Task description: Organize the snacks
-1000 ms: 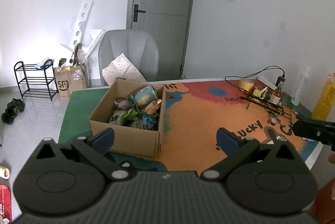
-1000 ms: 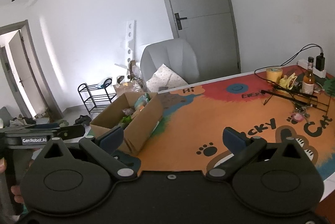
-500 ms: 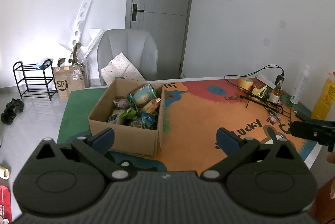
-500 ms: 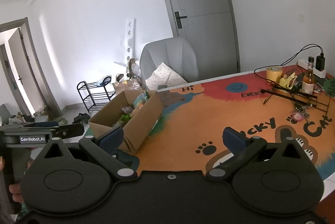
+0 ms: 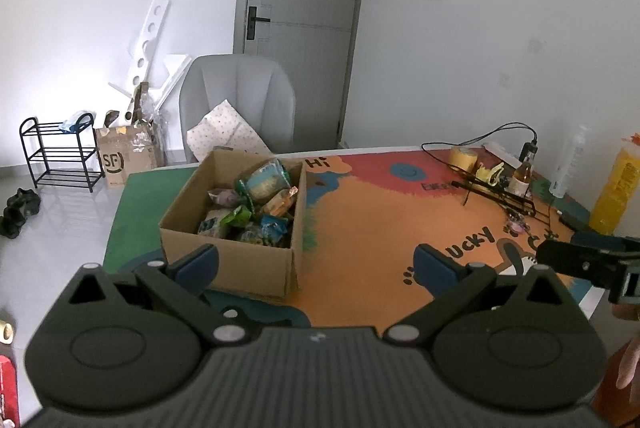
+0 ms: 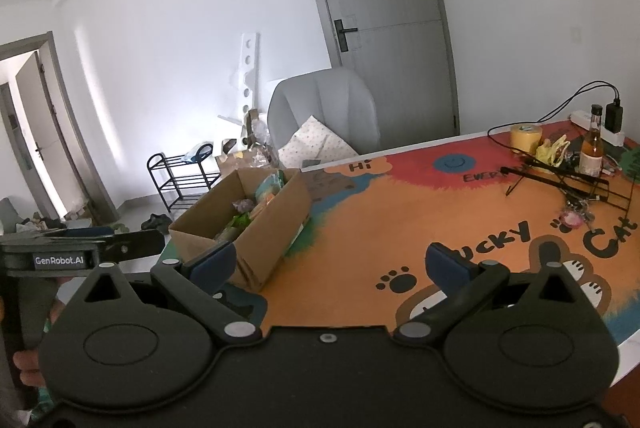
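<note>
An open cardboard box (image 5: 236, 268) stands on the left part of the colourful table mat (image 5: 372, 220), with several snack packets (image 5: 260, 188) piled inside. My left gripper (image 5: 316, 262) hovers over the near table edge just in front of the box, open and empty. In the right wrist view the same box (image 6: 276, 228) lies ahead to the left, its snacks (image 6: 256, 204) partly hidden by the box wall. My right gripper (image 6: 330, 262) is open and empty above the mat's near edge. Each gripper shows at the edge of the other's view.
At the far right of the table are a yellow tape roll (image 6: 525, 138), a small brown bottle (image 6: 592, 148), a black wire rack (image 6: 568, 176), cables and a yellow bag (image 5: 618, 188). A grey chair (image 5: 240, 100) stands behind the table; a shoe rack (image 5: 60, 156) sits on the floor.
Both views have shifted slightly, so the box sits a little higher in the frame. Both grippers stay open and nothing on the table has moved.
</note>
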